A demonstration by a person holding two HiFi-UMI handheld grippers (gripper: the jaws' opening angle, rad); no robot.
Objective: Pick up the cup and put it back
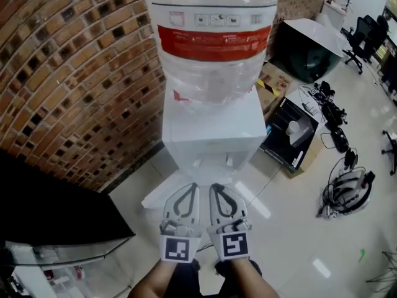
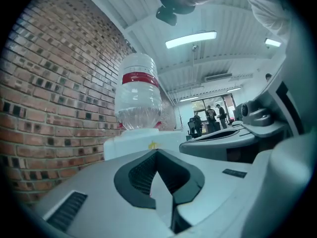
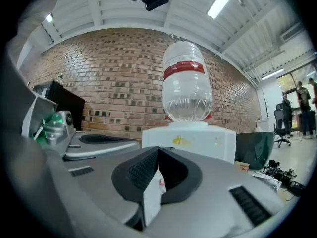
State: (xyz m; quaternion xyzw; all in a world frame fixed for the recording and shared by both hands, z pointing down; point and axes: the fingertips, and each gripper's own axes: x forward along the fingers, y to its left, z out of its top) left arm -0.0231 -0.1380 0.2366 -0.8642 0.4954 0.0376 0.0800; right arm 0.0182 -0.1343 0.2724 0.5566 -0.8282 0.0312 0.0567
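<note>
I have both tools held side by side in front of the water dispenser (image 1: 211, 126). The left gripper (image 1: 193, 186) and the right gripper (image 1: 214, 186) point roughly level at its white body, under the big bottle (image 1: 214, 48) with the red band. Each gripper's own view shows its 2 jaws closed tip to tip with nothing between them, so I am carrying nothing. I cannot place the cup with certainty. No view shows 1 in the dispenser's tap recess (image 1: 214, 161), which is mostly hidden from above. The only candidate is a pale cup-shaped thing (image 1: 293, 129) in an open dark box (image 1: 282, 151) on the floor, just right of the dispenser and well apart from both tools. I judge the task to be at its start, with the reach not yet made. To do this step well, I would confirm the cup first by tipping a gripper camera toward the recess or the box. Then I would commit 1 gripper only and spread its jaws wide before closing in. I would come at the cup wall from the side, level, and keep the idle gripper clear of the brick wall (image 1: 68, 73) on my left.
</note>
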